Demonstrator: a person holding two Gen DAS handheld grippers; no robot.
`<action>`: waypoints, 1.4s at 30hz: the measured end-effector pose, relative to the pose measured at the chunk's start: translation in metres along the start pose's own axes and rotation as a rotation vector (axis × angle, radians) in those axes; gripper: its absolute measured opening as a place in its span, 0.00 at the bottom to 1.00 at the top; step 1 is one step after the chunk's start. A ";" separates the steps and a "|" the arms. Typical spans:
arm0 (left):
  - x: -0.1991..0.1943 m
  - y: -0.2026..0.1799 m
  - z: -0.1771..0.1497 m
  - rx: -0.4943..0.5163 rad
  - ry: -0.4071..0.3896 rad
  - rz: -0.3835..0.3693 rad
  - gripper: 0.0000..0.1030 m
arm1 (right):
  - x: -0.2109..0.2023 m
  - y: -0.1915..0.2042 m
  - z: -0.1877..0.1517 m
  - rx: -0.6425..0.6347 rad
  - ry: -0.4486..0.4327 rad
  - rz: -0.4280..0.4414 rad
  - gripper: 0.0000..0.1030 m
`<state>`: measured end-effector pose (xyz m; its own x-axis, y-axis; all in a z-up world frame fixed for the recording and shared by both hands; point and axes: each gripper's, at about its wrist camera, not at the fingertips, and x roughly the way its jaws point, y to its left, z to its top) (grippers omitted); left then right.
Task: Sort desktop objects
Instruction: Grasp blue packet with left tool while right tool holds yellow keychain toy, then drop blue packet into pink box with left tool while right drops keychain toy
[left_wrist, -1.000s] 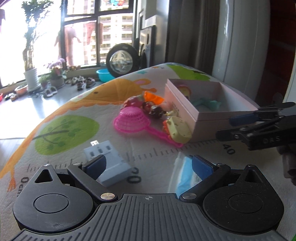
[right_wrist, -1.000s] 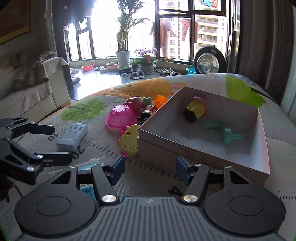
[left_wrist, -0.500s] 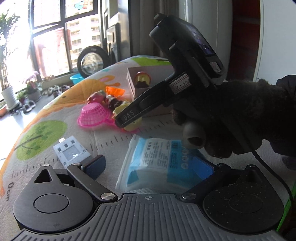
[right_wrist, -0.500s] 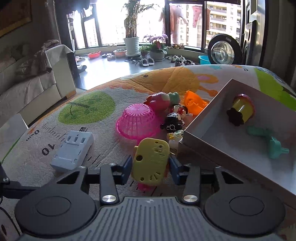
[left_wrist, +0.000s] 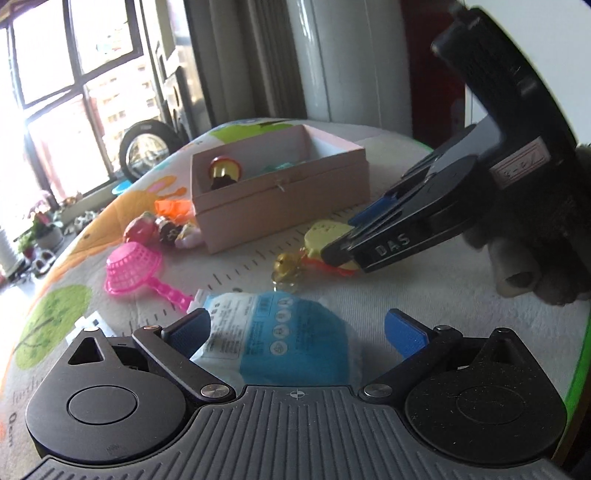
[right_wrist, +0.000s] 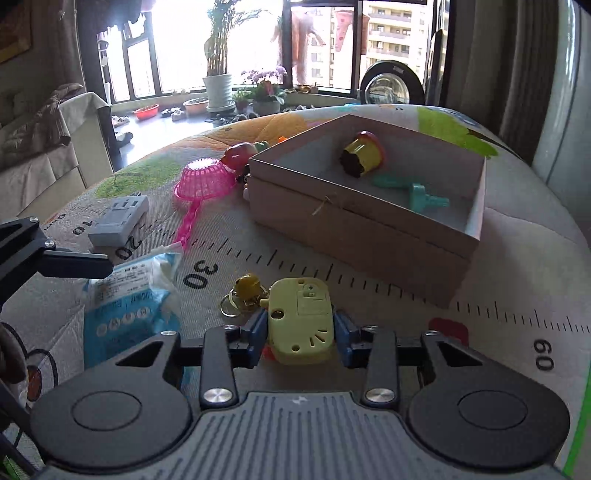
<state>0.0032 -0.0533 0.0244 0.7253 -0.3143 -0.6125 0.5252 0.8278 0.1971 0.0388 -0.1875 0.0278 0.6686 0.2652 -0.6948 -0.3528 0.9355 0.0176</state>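
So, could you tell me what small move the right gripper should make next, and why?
Probably lift and carry forward toward the open pink cardboard box. The right gripper is shut on the pale yellow plastic toy with a keyring, which sits low over the mat, and the box, already holding a yellow cup-shaped toy, lies just ahead.

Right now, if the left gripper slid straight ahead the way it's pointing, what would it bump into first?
Most likely the blue and white packet. It already lies between the open fingers of the left gripper, right in front. Farther along that line sits the small yellow keychain, though depth is hard to judge.
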 end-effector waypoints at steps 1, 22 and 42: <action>0.003 -0.001 -0.003 0.021 0.010 0.032 1.00 | -0.003 -0.002 -0.003 0.009 -0.005 0.000 0.48; 0.017 0.075 0.013 -0.171 0.063 0.220 1.00 | -0.014 0.019 -0.006 -0.150 -0.106 -0.021 0.80; -0.018 0.065 0.039 -0.105 -0.061 0.130 0.57 | -0.063 -0.008 0.034 -0.050 -0.106 0.100 0.41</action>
<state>0.0420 -0.0121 0.0783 0.8116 -0.2262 -0.5387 0.3781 0.9062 0.1892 0.0211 -0.2040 0.0958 0.6929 0.3816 -0.6117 -0.4510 0.8914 0.0452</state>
